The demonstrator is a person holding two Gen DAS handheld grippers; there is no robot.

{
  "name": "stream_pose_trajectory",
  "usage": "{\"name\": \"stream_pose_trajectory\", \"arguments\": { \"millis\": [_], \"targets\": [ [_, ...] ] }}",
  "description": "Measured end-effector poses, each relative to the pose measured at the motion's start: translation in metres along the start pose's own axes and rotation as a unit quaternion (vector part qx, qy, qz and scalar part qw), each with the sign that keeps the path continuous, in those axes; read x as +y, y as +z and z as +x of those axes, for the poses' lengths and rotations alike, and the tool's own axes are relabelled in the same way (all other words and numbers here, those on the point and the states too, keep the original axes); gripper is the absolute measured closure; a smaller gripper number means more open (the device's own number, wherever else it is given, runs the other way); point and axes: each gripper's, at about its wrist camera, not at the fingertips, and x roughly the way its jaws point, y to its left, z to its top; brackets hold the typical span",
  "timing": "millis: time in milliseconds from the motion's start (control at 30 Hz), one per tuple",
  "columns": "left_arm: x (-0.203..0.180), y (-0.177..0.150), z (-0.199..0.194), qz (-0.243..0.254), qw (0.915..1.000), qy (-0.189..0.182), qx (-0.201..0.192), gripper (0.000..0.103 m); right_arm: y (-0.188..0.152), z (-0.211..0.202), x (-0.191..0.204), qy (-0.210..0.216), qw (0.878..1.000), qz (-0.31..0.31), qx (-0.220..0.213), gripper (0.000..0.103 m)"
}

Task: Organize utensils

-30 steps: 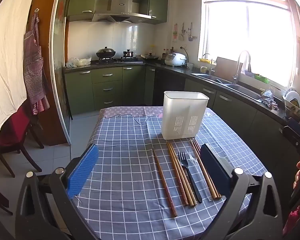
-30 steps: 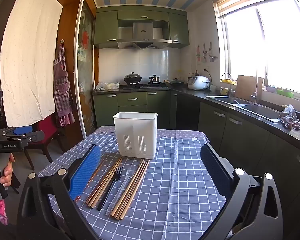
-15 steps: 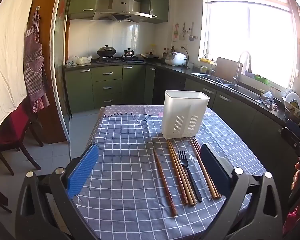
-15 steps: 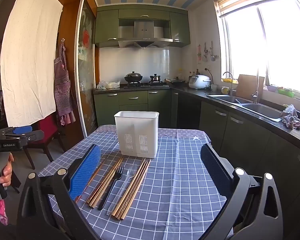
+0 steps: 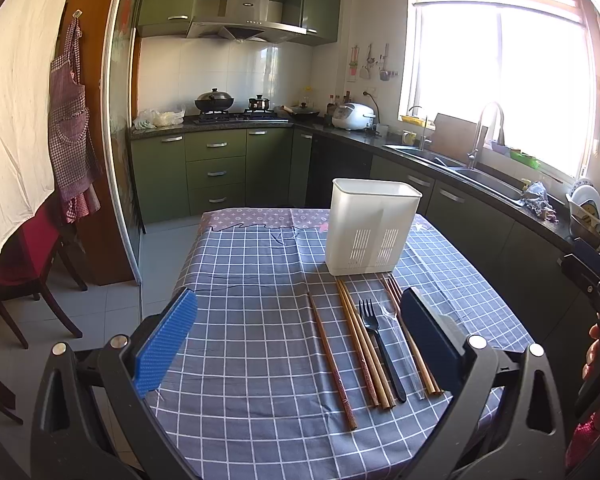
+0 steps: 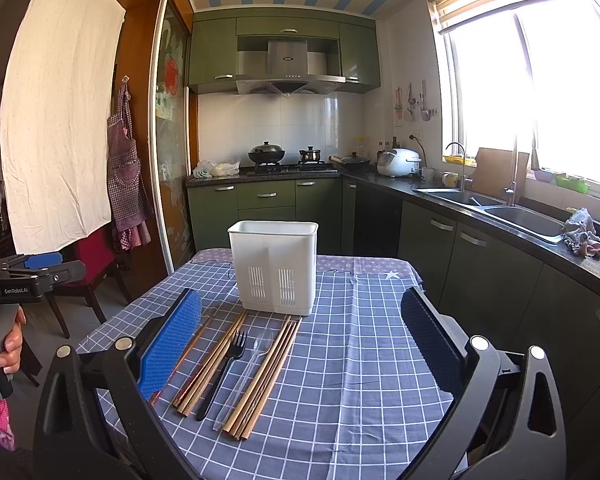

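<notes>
A white slotted utensil holder [image 5: 370, 229] stands upright on the checked tablecloth [image 5: 252, 320]; it also shows in the right wrist view [image 6: 275, 266]. In front of it lie several wooden chopsticks [image 5: 362, 350], a black plastic fork [image 5: 380, 346] and a clear plastic spoon [image 5: 400, 344], side by side. The right wrist view shows the chopsticks [image 6: 210, 364], fork [image 6: 224, 372] and spoon [image 6: 246, 376] too. My left gripper [image 5: 300, 338] is open and empty above the near table edge. My right gripper [image 6: 300, 340] is open and empty, to the right of the utensils.
A red chair [image 5: 36, 256] stands left of the table. Green cabinets [image 5: 216, 172] and a counter with sink [image 5: 472, 168] run along the back and right. The other hand-held gripper shows at the left edge of the right wrist view [image 6: 16, 280].
Both views have shifted slightly closer to the table; the utensils and holder have not moved. Both grippers stay open.
</notes>
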Motion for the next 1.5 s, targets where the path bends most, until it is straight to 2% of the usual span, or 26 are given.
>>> {"name": "stream_pose_trajectory", "arguments": {
  "millis": [1500],
  "targets": [
    [0.004,-0.0022,-0.0014,-0.001,1.0,0.0,0.001,0.006,0.0006,0.0034,-0.0029,0.001,1.0,-0.001,0.0,0.004]
  ]
}}
